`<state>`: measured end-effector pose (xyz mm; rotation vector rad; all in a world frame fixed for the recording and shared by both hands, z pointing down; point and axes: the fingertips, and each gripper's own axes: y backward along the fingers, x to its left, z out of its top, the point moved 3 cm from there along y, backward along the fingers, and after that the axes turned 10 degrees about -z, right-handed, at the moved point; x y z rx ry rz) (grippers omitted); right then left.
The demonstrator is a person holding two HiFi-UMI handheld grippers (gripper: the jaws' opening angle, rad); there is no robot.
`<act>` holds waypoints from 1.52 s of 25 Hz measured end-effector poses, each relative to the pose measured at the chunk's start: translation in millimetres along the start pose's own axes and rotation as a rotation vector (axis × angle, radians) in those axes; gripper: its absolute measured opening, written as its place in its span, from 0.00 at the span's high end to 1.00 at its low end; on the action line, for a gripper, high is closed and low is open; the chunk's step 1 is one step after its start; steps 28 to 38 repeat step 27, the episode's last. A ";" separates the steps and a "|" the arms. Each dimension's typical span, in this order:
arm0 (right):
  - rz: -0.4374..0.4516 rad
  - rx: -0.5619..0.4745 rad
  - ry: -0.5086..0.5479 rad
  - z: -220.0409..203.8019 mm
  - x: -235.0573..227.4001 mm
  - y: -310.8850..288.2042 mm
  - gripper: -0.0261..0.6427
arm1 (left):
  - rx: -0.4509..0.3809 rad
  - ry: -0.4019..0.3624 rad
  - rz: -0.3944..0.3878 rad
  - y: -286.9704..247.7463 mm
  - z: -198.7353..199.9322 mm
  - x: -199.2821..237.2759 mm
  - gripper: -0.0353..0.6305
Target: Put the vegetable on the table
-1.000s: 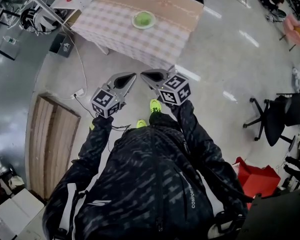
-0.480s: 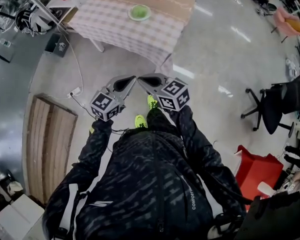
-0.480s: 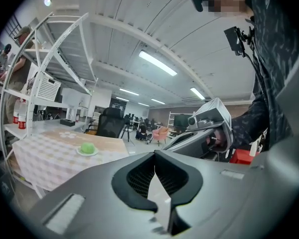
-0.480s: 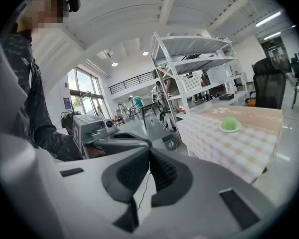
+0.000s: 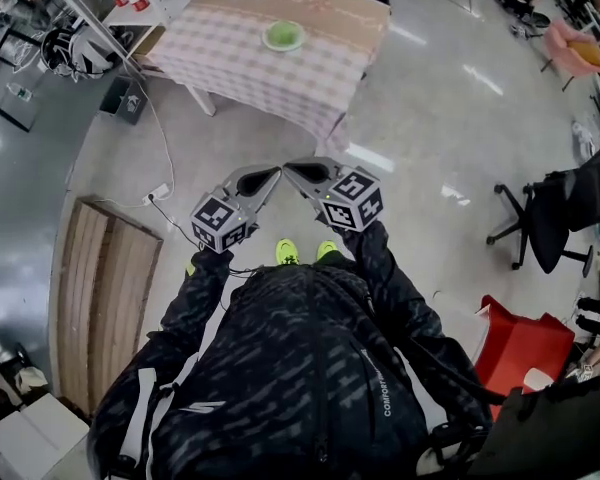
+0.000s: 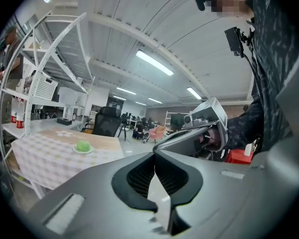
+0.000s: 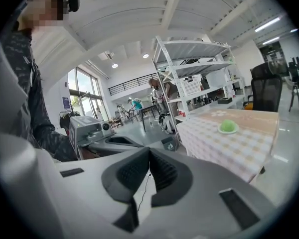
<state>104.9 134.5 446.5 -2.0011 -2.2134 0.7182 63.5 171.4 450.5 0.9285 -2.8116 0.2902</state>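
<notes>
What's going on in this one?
A person stands on the floor, back from the table, with a tool in each hand. The left tool and right tool are both shut and empty, tips close together, pointing toward the table. A green vegetable sits on a plate on the table, out of reach.

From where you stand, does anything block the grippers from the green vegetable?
Nothing visible: only grey floor separates the left gripper and right gripper from the pink checked table holding the round green vegetable.
</notes>
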 end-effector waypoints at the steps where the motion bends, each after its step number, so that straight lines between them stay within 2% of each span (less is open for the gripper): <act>1: -0.002 -0.006 0.000 0.9 0.3 1.7 0.96 | 0.005 -0.009 0.005 1.3 2.9 -2.5 0.96; 7: -0.001 -0.037 0.018 9.3 3.3 8.5 0.96 | -0.007 -0.035 0.046 6.2 21.1 -6.3 0.96; 14: -0.002 -0.085 0.036 13.5 7.6 2.8 0.96 | 0.001 -0.062 0.066 10.9 23.3 -2.6 0.96; 18: -0.008 -0.106 0.065 18.6 8.6 2.2 0.96 | -0.007 -0.070 0.063 8.8 24.9 -0.2 0.96; 38: -0.011 -0.108 0.069 21.7 -4.6 2.9 0.96 | 0.001 -0.064 0.058 -4.7 26.0 6.4 0.96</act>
